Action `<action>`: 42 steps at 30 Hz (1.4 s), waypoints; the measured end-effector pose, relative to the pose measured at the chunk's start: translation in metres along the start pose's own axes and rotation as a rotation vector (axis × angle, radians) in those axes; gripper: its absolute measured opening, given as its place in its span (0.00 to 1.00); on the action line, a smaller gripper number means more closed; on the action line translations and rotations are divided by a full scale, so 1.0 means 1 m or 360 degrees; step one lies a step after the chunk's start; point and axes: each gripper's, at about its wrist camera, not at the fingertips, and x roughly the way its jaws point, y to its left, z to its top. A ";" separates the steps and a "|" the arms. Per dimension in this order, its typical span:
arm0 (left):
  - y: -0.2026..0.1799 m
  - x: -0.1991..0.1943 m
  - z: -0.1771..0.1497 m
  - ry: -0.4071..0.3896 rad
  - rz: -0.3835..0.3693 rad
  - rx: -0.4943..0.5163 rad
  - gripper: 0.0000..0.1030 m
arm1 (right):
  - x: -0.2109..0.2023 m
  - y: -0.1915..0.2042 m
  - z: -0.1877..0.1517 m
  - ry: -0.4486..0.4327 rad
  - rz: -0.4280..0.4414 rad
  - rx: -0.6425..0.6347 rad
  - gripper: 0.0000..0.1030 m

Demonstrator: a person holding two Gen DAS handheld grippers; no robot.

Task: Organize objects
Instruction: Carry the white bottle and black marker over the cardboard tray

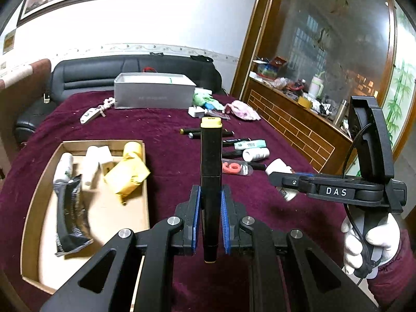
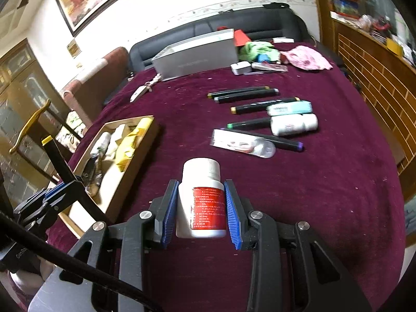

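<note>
A table draped in a maroon cloth fills the frame. At left lies a shallow cardboard tray; at upper centre a grey box with a pink cloth and green cloth to its right. Right of centre lie black markers, two white bottles and a clear packet.

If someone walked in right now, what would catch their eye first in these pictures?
Most striking: each hand-held gripper already holds something above the maroon cloth. The left hand-held gripper clamps a black marker with a yellow cap, the right hand-held gripper a white bottle with a red label. To the left lies a half-filled cardboard tray; further back, loose markers.
</note>
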 end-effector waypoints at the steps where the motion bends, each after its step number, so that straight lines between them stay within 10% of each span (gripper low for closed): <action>1: 0.003 -0.004 -0.001 -0.0010 0.0005 -0.0006 0.11 | 0.000 0.004 0.000 0.0003 0.0005 -0.0010 0.31; 18: 0.066 -0.057 -0.013 -0.0170 0.0089 -0.0148 0.11 | 0.015 0.100 0.002 0.0060 0.0060 -0.0247 0.31; 42: 0.147 -0.027 -0.030 -0.0025 0.0164 -0.0349 0.11 | 0.092 0.171 -0.001 0.0274 0.0159 -0.0376 0.31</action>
